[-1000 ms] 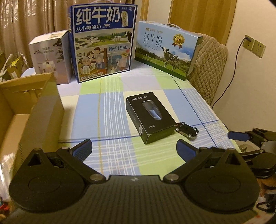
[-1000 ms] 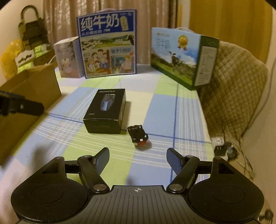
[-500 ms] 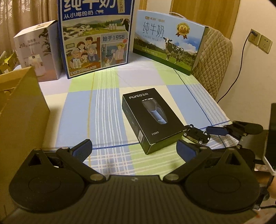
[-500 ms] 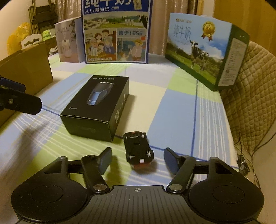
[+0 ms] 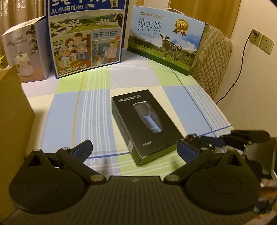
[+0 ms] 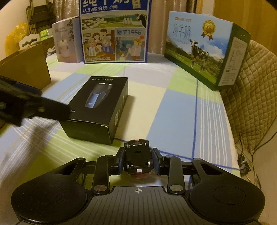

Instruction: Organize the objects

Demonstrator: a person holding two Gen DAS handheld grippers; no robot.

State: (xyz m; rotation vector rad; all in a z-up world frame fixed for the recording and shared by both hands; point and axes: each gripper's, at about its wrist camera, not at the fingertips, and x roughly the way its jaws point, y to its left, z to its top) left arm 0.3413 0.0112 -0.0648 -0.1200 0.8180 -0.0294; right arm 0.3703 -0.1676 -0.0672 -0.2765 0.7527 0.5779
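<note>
Right tongs clamp our toy car at lower centre; left tongs gape wide near shaver box mid-frame on worktop.

**Home room, table set up as work surface**

Domestic interior, likely a living or dining room. Table covered by a checked cloth in blue, green and cream. Drawn curtains behind. Chair with quilted beige cover at the table's far side. Wall socket with a plugged-in cable. Consumer packaging on the table: two milk gift cartons, a humidifier box, an open cardboard box. Warm, dim household lighting.
</note>
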